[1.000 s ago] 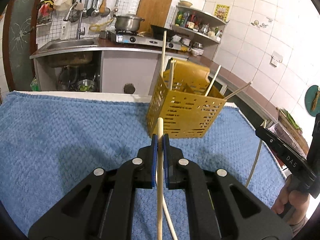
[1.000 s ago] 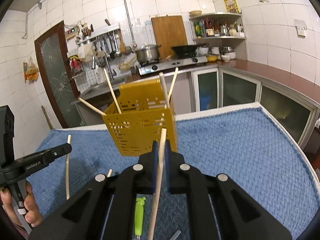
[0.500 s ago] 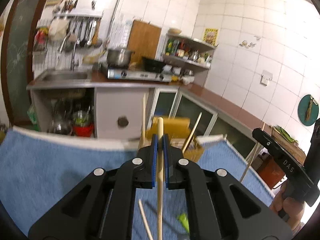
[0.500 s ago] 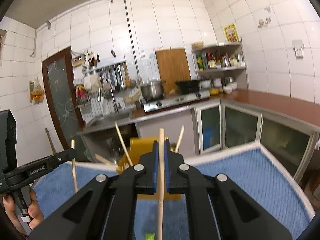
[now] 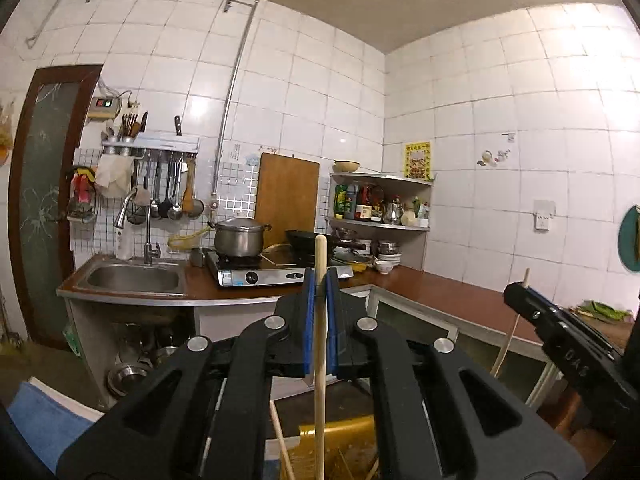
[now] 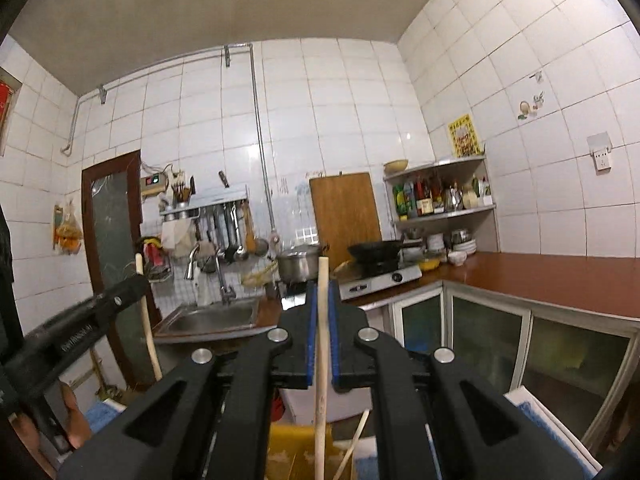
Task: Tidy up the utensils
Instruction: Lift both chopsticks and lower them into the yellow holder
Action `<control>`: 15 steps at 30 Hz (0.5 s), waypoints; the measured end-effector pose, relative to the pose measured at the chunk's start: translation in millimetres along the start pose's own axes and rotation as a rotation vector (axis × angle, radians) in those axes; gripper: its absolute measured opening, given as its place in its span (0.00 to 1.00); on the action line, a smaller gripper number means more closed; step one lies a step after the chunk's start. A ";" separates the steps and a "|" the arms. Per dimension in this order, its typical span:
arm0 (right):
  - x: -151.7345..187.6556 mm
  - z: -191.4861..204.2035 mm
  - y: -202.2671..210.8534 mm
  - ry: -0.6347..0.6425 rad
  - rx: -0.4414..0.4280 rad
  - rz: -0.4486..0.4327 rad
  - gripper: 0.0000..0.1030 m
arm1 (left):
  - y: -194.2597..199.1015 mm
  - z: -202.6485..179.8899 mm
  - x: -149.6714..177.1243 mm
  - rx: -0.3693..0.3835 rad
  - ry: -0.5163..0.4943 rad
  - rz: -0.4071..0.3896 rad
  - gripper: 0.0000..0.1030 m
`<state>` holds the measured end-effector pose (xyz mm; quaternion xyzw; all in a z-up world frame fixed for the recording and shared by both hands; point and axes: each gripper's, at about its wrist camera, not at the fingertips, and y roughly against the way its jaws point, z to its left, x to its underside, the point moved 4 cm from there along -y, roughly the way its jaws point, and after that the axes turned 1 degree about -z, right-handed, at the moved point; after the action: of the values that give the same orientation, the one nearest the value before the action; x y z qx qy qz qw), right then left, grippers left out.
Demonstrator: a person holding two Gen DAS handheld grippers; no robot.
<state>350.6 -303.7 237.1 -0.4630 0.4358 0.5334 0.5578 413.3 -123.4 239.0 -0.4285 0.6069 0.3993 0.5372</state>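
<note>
My left gripper (image 5: 319, 280) is shut on a pale wooden chopstick (image 5: 319, 368) that stands upright between the blue pads, its lower end over the yellow perforated utensil basket (image 5: 340, 436) at the bottom edge. My right gripper (image 6: 322, 290) is shut on another wooden chopstick (image 6: 321, 380), also upright, above the same basket (image 6: 296, 448). Other chopsticks lean in the basket. Each gripper shows in the other's view: the right one (image 5: 520, 292) at the right, the left one (image 6: 132, 284) at the left.
Both cameras tilt up toward the kitchen wall: sink (image 5: 132, 278), stove with pot (image 5: 240, 240), cutting board (image 5: 286, 196), corner shelf (image 5: 380, 200) and brown counter (image 6: 540, 276). A strip of blue towel (image 5: 44, 420) shows at the lower left.
Both grippers have risen and tilted upward with their chopsticks. The basket has dropped from mid-view to the bottom edge, and the blue towel has nearly left both views.
</note>
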 end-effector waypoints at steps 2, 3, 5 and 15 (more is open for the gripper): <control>8.7 -2.8 -9.2 0.007 -0.011 -0.015 0.05 | -11.3 0.3 11.2 -0.013 0.015 -0.002 0.04; 12.5 -3.3 -12.3 0.006 -0.011 -0.017 0.05 | -15.1 0.9 17.7 -0.012 0.022 -0.003 0.04; 25.7 -8.4 -20.1 0.000 -0.010 -0.020 0.05 | -25.9 0.7 33.4 -0.009 0.028 0.004 0.04; 74.4 -25.1 -43.8 0.000 -0.011 0.067 0.05 | -42.5 7.3 89.1 0.007 -0.005 0.071 0.04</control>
<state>398.4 -314.2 161.6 -0.4513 0.4480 0.5542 0.5371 450.9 -138.0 148.6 -0.4038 0.6216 0.4172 0.5258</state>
